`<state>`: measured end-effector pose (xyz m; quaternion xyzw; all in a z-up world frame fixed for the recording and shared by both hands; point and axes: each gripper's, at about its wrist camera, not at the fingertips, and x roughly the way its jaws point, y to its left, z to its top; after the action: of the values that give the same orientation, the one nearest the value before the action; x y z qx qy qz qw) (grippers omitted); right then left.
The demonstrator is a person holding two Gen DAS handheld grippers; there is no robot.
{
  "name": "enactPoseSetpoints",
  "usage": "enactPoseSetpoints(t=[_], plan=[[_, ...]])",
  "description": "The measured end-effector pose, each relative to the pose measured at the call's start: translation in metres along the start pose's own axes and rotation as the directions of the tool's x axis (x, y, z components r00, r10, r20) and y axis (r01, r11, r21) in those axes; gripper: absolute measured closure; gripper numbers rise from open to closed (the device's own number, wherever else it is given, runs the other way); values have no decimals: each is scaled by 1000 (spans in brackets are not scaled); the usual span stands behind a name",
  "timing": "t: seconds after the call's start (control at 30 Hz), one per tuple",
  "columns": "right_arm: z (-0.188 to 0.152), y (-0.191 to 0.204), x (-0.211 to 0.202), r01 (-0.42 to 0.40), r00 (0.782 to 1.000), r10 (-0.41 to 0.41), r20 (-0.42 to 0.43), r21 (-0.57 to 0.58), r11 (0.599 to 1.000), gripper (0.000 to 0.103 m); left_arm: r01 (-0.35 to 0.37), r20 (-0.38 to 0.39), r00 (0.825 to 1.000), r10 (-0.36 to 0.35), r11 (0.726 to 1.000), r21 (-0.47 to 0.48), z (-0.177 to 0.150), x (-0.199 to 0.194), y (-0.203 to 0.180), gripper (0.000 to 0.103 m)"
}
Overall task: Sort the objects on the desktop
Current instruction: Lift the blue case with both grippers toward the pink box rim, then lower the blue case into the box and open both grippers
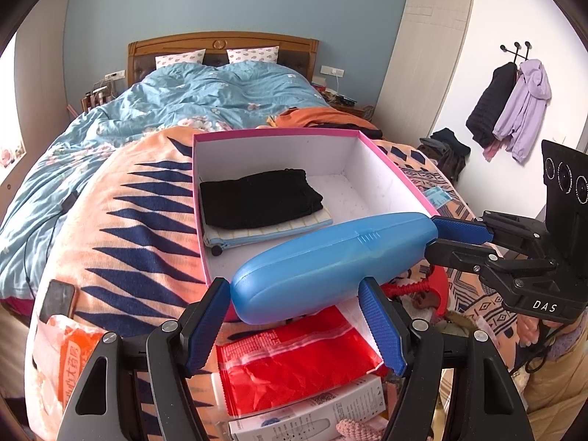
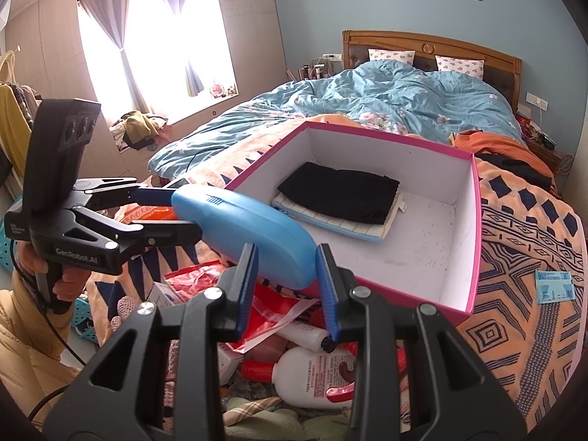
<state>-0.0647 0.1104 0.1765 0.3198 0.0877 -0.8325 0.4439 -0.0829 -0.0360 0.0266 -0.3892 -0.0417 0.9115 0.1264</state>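
Left wrist view: we hold the blue case (image 1: 330, 261) at both ends — left gripper (image 1: 294, 327) clamped across its wide end, right gripper (image 1: 446, 237) pinching the other — raised just above the pink box's (image 1: 400, 169) near rim.

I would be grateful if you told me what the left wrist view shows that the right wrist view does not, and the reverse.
Only the left wrist view shows the coats hanging on a wall hook and a phone on the blanket.

Only the right wrist view shows the curtained window and the white lotion bottle.

Both show the blue case held at either end by the two grippers, and the pink box with black folded cloth inside.
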Motion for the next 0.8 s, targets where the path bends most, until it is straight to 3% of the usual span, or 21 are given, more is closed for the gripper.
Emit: enactPoseSetpoints(t=[0.8], plan=[[20, -22, 20, -9, 1000, 9, -8, 62, 998, 68, -41, -13, 999, 41, 999, -8, 23, 22, 6, 30]])
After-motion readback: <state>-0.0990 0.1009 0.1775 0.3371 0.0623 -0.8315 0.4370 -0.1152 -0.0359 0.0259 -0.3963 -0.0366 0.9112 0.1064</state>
